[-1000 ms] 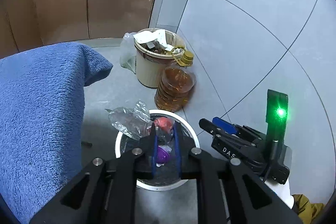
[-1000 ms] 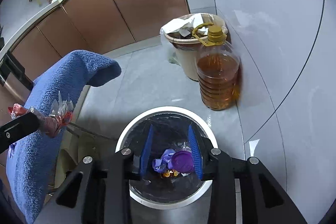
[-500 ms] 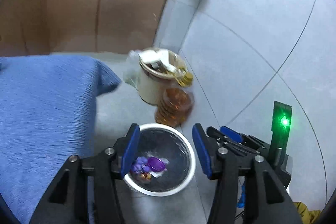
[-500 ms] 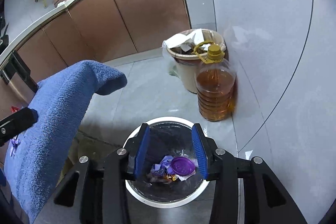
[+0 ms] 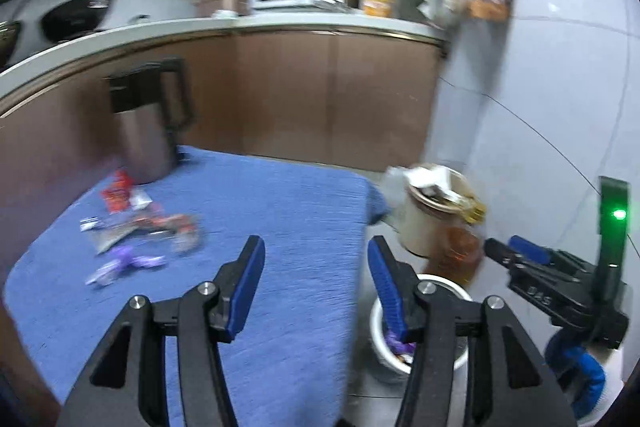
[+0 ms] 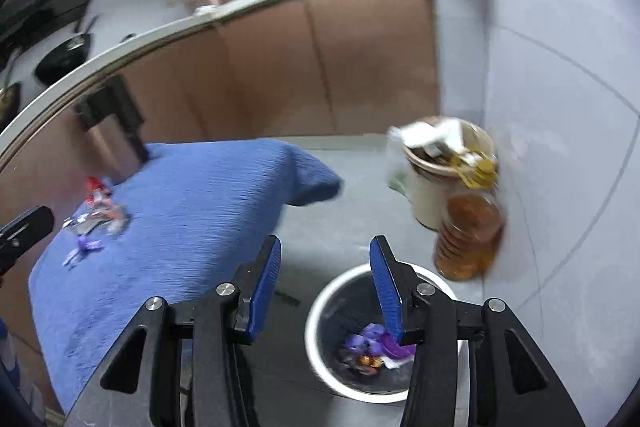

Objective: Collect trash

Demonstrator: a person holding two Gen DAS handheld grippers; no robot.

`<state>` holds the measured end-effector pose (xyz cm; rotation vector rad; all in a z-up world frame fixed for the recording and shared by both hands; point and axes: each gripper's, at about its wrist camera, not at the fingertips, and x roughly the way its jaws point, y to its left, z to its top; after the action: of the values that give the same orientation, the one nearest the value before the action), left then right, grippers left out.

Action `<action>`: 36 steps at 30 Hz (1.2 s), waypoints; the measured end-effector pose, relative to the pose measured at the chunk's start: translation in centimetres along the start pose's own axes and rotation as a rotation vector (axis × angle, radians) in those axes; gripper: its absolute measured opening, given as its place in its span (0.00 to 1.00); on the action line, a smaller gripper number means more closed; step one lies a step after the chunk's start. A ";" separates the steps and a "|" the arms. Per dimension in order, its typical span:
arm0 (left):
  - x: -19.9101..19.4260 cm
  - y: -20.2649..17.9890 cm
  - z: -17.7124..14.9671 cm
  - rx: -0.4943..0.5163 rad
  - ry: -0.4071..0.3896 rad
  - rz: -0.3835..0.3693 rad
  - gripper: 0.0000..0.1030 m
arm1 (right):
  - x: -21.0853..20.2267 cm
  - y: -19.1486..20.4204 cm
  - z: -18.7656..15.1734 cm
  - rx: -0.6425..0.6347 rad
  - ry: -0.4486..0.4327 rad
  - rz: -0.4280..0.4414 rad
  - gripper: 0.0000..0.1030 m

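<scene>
Several wrappers point(image 5: 136, 227) lie on the blue towel point(image 5: 288, 211), near the dark kettle point(image 5: 148, 131). More wrappers sit inside the white bin point(image 6: 320, 311) on the floor. The left gripper point(image 5: 316, 255) is apart and empty; the right gripper point(image 6: 324, 255) is opening, nothing between.

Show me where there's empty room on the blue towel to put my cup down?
The blue towel is bare across its middle and near side, from the wrappers over to the edge above the white bin. The far left corner is crowded: wrappers lie scattered there in front of the steel kettle. On the floor, the bin, oil bottle and beige bin stand close along the wall.
</scene>
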<state>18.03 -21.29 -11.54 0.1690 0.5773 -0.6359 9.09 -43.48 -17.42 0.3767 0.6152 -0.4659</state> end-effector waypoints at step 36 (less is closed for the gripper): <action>-22.0 9.1 -8.9 -0.204 -0.309 0.482 0.68 | -15.5 16.3 -2.6 -0.293 -0.283 0.331 0.95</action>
<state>5.07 0.07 -6.85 0.0127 0.2817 -0.1272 5.24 -24.01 -6.53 0.1240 0.3288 -0.1039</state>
